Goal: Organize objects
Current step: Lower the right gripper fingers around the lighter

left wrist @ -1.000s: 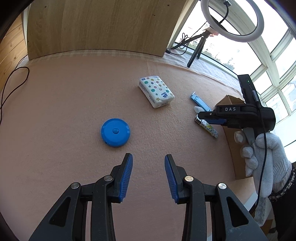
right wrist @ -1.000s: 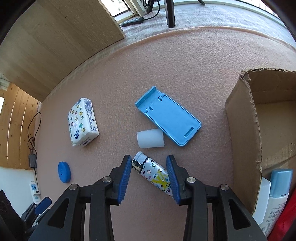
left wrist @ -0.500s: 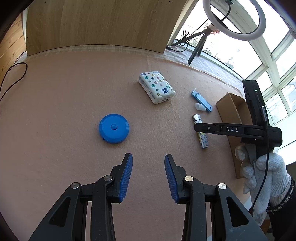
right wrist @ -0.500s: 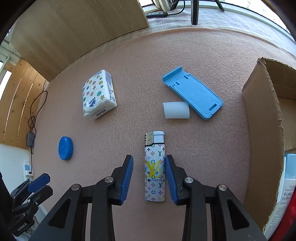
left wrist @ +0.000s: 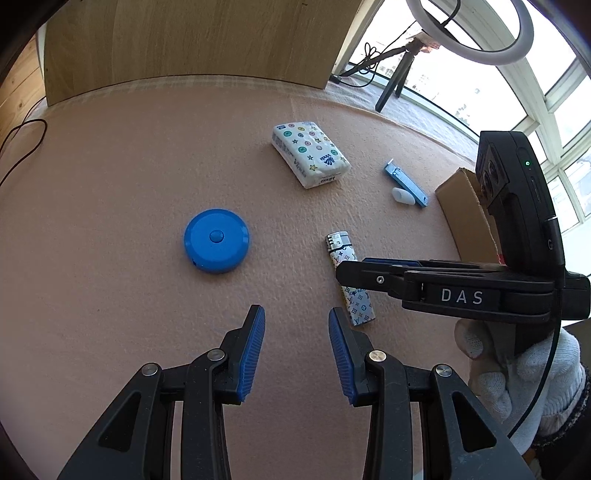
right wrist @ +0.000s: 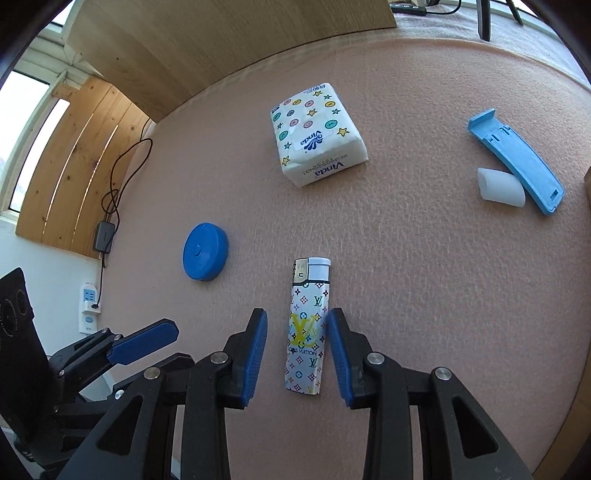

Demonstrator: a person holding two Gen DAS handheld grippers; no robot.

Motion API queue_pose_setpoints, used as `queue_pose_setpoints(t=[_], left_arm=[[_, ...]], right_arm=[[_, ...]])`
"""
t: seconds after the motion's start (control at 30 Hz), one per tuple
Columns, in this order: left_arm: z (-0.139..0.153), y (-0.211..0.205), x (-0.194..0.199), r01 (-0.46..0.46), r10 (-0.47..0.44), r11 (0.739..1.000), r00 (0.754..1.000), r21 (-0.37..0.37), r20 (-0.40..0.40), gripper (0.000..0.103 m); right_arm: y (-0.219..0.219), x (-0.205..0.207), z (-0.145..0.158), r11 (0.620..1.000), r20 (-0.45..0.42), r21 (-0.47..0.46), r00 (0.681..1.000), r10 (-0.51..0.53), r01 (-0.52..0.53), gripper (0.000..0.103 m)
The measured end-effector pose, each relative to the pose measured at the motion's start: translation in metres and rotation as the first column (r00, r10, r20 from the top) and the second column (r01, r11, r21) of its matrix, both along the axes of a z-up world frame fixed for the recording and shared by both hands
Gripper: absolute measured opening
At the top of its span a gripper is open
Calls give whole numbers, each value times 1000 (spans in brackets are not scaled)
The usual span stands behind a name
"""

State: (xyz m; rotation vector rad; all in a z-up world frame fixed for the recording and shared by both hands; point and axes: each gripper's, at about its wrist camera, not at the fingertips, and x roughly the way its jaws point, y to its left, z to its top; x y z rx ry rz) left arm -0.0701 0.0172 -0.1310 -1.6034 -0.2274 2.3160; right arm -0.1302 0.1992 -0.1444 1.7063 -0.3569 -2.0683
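A patterned lighter (right wrist: 306, 325) lies flat on the pink mat, lengthwise between the fingers of my right gripper (right wrist: 297, 332). That gripper is open, its right pad almost against the lighter. In the left wrist view the right gripper (left wrist: 345, 273) crosses over the lighter (left wrist: 341, 247). My left gripper (left wrist: 296, 332) hovers open and holds nothing, below and to the right of a blue round disc (left wrist: 217, 240). A star-printed tissue pack (right wrist: 317, 147), a blue flat stand (right wrist: 517, 158) and a white cap (right wrist: 500, 188) lie farther out.
An open cardboard box (left wrist: 465, 210) stands at the mat's right side. A wooden panel (left wrist: 184, 40) backs the mat. A ring light on a tripod (left wrist: 469, 33) is by the windows. A cable (right wrist: 118, 177) and wall sockets are off the left edge.
The lighter has turned and slid away from the white cap toward the blue disc, staying between the right fingers. The right gripper swung nearer the left gripper, which hardly moved.
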Motion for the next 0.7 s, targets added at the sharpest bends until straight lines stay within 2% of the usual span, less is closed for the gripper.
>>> queue_pose_setpoints(t=[0.07, 0.17, 0.3, 0.47, 0.7], left_arm=[[-3, 8, -1, 15, -15, 1000, 1000, -4, 6, 39], [-7, 24, -5, 42, -42, 999, 999, -12, 9, 39], [-12, 46, -13, 61, -61, 998, 998, -24, 10, 39], [-20, 66, -21, 67, -66, 997, 998, -47, 18, 39], [-22, 72, -30, 40, -39, 998, 999, -46, 23, 39]], right_arm=[[12, -1, 8, 1000, -27, -8, 999, -28, 27, 31], [41, -9, 24, 995, -85, 27, 992, -89, 91, 31], [75, -33, 37, 985, -102, 26, 981, -164, 168, 31], [80, -59, 41, 988, -107, 60, 985, -134, 141, 31], [60, -89, 18, 988, -79, 146, 996, -46, 57, 31]])
